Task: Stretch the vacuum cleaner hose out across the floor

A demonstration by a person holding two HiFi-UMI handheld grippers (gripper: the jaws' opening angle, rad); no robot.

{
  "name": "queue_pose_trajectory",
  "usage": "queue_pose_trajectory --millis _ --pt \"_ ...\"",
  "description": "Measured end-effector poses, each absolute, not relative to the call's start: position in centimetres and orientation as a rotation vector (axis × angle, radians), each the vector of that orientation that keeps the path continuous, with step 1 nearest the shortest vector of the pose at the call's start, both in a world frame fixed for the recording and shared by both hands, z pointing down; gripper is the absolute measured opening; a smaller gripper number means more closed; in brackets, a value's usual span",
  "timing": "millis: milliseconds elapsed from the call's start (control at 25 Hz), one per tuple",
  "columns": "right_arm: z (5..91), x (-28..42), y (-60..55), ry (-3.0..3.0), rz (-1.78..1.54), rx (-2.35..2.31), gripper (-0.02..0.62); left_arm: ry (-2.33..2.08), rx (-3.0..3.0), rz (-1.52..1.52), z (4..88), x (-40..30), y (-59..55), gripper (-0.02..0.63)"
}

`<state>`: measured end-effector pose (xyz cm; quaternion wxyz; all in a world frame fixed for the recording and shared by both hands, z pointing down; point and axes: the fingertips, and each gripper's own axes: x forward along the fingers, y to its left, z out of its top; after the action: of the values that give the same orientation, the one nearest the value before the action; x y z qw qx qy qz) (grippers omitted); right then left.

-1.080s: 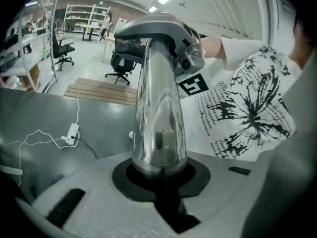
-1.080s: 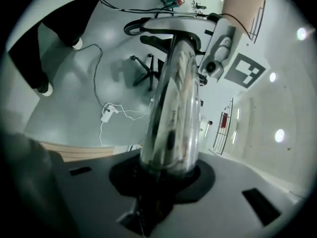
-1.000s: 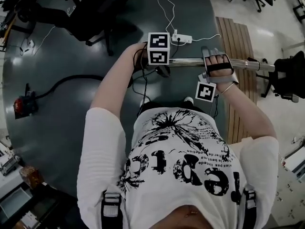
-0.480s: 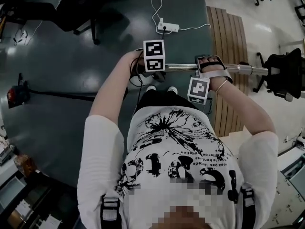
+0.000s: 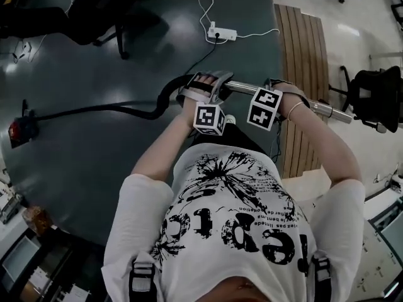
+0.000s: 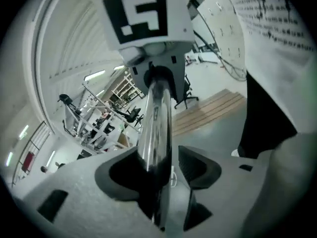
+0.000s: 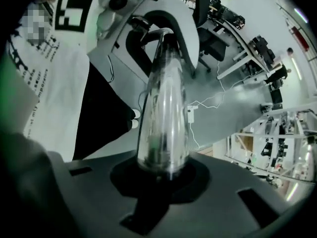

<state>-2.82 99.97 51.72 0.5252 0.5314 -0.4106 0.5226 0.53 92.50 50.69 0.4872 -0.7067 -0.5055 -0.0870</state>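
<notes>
A red vacuum body sits far left on the dark floor. Its black hose runs right and curves up to the shiny wand tube. My left gripper straddles the tube at the hose end. The tube leans on one pad with a gap to the other. These jaws have just been opening. My right gripper holds the tube further right. That gripper is shut on the tube, its jaws having just closed a little round it.
A white power strip with cables lies ahead. A wooden slatted strip runs along the right, with a black office chair beyond the wand's end. Another chair stands top left. Shelving fills the bottom left corner.
Both hands rolled and sank with the wand. The left marker cube swung from above the tube towards the body. The hose end now bends up to the handle.
</notes>
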Motion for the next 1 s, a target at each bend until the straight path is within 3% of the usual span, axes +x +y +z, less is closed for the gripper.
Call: queue_pose_trajectory --millis 80,120,160,480,1000 --pt "52.1 -2.2 100.2 -0.985 1.279 1.264 0.060 -1.161 -1.703 -0.210 51.7 1.9 92.7 0.240" --pt "52.5 -1.8 100.4 -0.981 1.285 1.255 0.061 -1.154 -1.699 -0.213 52.2 2.6 93.0 0.164" --pt "53.0 -1.5 100.7 -0.982 1.291 1.246 0.063 -1.165 -1.689 -0.221 52.8 3.0 93.2 0.149" --pt "58.6 -1.6 105.2 -1.188 1.412 1.232 0.064 -1.385 -1.576 -0.478 59.7 2.4 98.2 0.144" --pt "73.8 6.2 114.3 -1.305 1.245 1.293 0.064 -1.149 -1.492 -0.575 72.7 10.6 106.3 0.144"
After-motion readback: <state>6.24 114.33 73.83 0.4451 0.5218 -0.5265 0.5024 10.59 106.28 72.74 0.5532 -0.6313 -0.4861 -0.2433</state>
